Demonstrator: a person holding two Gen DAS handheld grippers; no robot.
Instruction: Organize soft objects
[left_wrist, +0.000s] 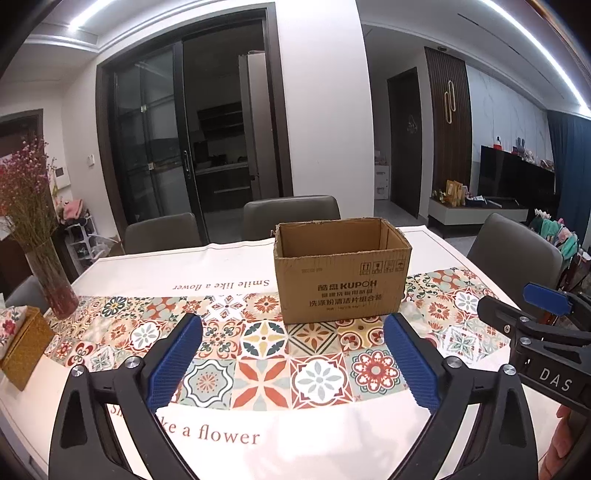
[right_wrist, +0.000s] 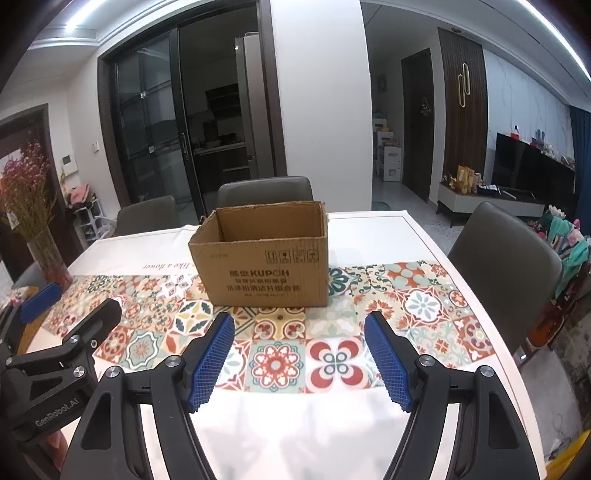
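Though otherwise alike, tissue box left-view only.

We see our right gripper spread empty, cardboard box beyond on the tablecloth, left gripper near left.

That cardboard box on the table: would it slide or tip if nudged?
The cardboard box probably slides: it sits squat on the smooth tablecloth. It looks empty, so likely light. Its ragged open rim suggests the walls may flex.
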